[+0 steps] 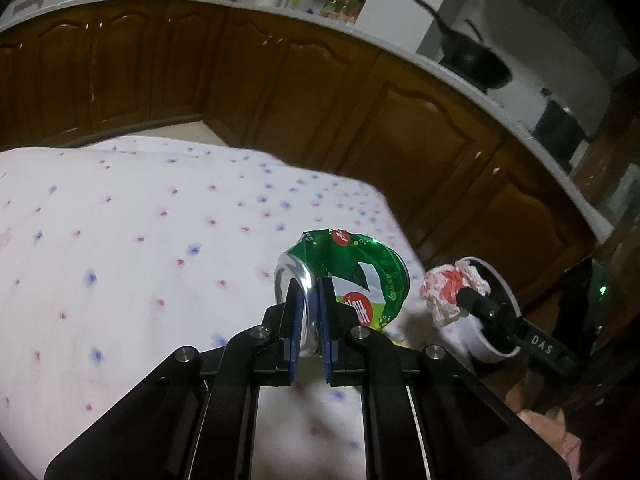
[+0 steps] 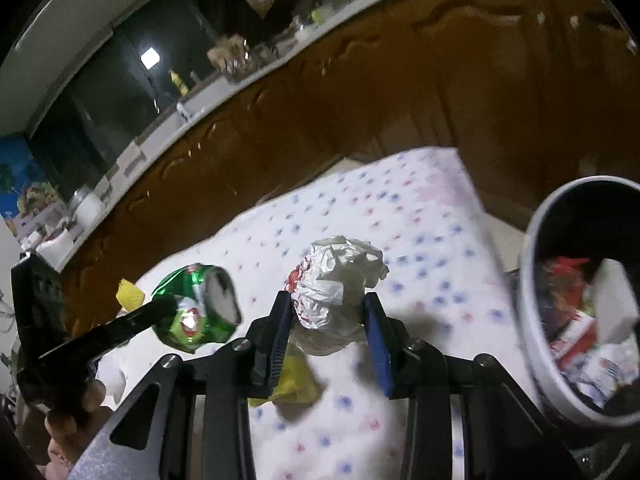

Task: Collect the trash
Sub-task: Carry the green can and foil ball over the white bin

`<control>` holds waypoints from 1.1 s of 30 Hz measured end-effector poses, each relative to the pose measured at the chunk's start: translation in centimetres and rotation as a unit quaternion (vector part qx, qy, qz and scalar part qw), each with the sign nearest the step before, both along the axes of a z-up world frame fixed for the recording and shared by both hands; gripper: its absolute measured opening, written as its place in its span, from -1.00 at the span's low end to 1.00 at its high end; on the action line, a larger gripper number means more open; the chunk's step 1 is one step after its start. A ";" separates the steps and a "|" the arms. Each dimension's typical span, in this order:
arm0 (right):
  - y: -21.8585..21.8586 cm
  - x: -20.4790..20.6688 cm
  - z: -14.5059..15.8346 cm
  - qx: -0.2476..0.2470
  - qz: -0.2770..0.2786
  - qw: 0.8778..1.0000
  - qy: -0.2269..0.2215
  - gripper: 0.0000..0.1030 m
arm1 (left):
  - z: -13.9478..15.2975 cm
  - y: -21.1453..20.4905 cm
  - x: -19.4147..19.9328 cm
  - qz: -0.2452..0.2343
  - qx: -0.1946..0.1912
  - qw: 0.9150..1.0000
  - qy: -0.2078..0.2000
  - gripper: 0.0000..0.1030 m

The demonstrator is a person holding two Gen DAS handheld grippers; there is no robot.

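Left claw (image 1: 310,312): clamped on crushed can (image 1: 352,276) rim, lifted above table (image 1: 120,220). Right claw (image 2: 326,316): clamped on paper wad (image 2: 340,280), near bin (image 2: 532,240), likely for drop-in.

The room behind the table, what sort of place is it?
Most likely a home kitchen: brown wooden cabinets run under a pale countertop, a black wok sits on it, and bottles crowd the back.
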State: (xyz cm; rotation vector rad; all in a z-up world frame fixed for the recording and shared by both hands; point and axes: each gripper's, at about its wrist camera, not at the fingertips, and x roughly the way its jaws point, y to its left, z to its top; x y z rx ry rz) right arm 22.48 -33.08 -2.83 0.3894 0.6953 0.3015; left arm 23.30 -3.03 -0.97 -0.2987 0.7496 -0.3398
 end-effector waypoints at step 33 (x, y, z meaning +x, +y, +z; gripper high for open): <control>-13.7 -11.8 1.1 -0.014 -0.147 0.989 -0.019 -0.27 | 2.4 -16.0 -4.8 -0.152 0.008 0.988 -0.011 -0.87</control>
